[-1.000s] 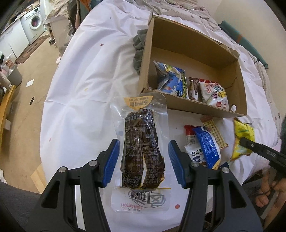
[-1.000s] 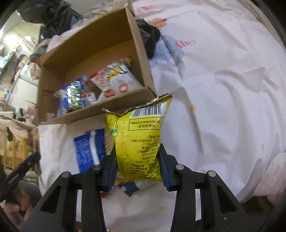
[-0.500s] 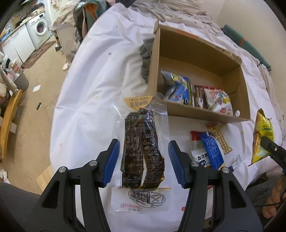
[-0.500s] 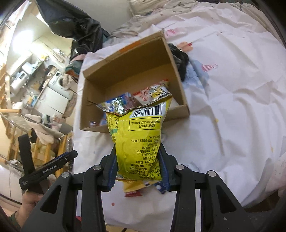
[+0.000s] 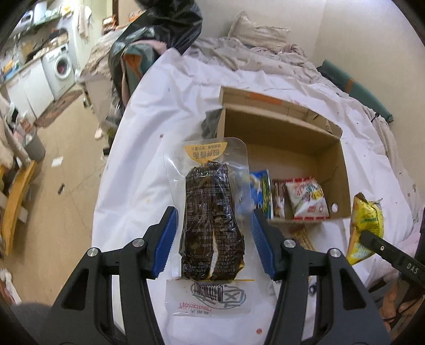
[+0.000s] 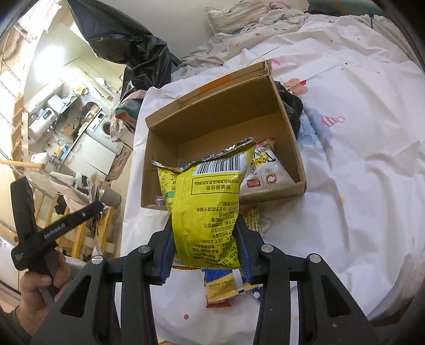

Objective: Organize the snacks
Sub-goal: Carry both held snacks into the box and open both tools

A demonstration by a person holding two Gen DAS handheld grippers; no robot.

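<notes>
My left gripper [image 5: 213,215] is shut on a clear-wrapped dark snack pack [image 5: 211,223] and holds it in the air, near the front left corner of the cardboard box [image 5: 279,127]. My right gripper [image 6: 205,220] is shut on a yellow snack bag [image 6: 207,201], barcode end up, held in front of the box [image 6: 212,114]. That yellow bag [image 5: 366,220] also shows at the right edge of the left wrist view. Inside the box lie a blue bag [image 5: 261,191] and a white-and-red bag [image 5: 308,199]. Loose snack packs [image 6: 220,289] lie on the sheet below.
The box sits on a bed with a white sheet [image 6: 358,159]. A dark cloth [image 6: 290,103] lies against the box's side. A rumpled blanket [image 5: 252,50] and a black bag [image 5: 164,24] are behind. The bed edge drops to the floor [image 5: 66,172] at the left.
Both grippers have risen with their packs and tilted up. The yellow bag has left the sheet. The box now sits lower in both views, with more of the room visible.
</notes>
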